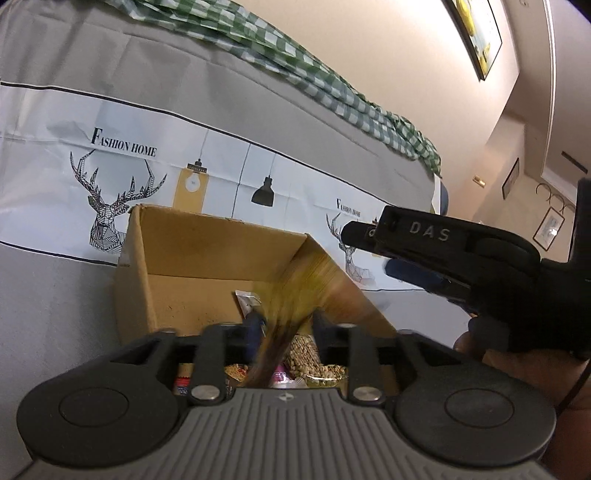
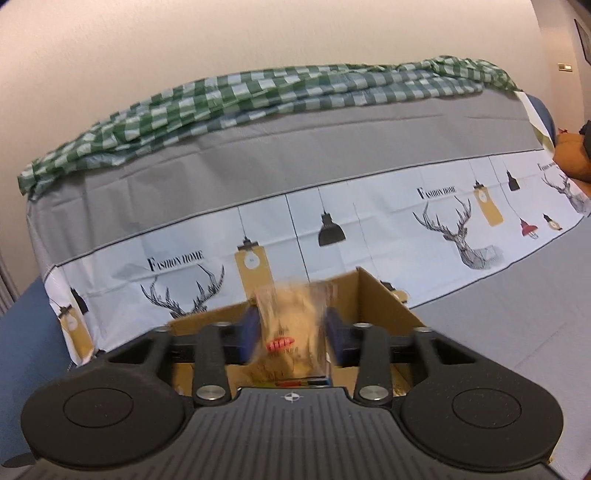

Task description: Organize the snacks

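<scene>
An open cardboard box (image 1: pixel 207 258) sits on the grey printed cloth; several snack packets (image 1: pixel 314 363) lie inside it. In the left wrist view my left gripper (image 1: pixel 286 328) has its fingers apart, and a blurred yellow-brown packet (image 1: pixel 295 295) is between them over the box. My right gripper (image 1: pixel 406 254) shows at the right of that view, above the box's right wall. In the right wrist view my right gripper (image 2: pixel 291 332) has blue pads (image 2: pixel 249 332) apart beside a blurred tan packet (image 2: pixel 291 317) with a red mark, over the box (image 2: pixel 380 299).
A grey cloth (image 2: pixel 332 140) with a white deer-and-lamp band covers the surface and rises behind the box. A green checked cloth (image 2: pixel 258 92) lies bunched along its top by the wall. Framed pictures (image 1: pixel 476 33) hang on the wall to the right.
</scene>
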The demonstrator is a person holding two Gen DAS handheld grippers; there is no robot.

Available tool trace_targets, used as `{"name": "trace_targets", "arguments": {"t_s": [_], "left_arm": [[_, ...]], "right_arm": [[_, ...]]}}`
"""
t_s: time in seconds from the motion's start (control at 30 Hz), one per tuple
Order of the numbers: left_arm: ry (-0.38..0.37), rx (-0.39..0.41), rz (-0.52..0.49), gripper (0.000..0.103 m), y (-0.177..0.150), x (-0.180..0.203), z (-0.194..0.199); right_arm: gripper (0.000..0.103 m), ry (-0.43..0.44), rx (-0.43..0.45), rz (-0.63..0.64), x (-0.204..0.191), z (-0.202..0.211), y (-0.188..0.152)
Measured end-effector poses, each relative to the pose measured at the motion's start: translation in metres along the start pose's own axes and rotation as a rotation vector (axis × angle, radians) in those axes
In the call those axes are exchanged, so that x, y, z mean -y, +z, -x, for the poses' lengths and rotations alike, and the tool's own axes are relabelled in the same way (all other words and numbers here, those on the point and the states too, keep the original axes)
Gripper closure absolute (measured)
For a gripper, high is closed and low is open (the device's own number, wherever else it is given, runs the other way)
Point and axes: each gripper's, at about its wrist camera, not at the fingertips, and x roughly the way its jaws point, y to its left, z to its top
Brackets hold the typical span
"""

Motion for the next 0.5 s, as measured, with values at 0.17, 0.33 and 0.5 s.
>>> {"name": "trace_targets", "arguments": {"t_s": [0.17, 0.33, 0.5], "left_arm": [[0.023, 0.029, -0.004, 0.041, 0.000, -0.002, 0.013], [0.041, 0.060, -0.059, 0.019, -0.003, 0.005, 0.035], [0.083, 0.101, -0.091, 0.017, -0.011, 0.015, 0.064]], "right_arm": [[0.026, 0.012, 0.008, -0.008, -0.001, 0.002, 0.002], [0.004, 0.041, -0.001, 0.006, -0.009, 0.008, 0.003], [0.001, 0.082, -0.012, -0.007, -0.010, 0.030, 0.014]]}}
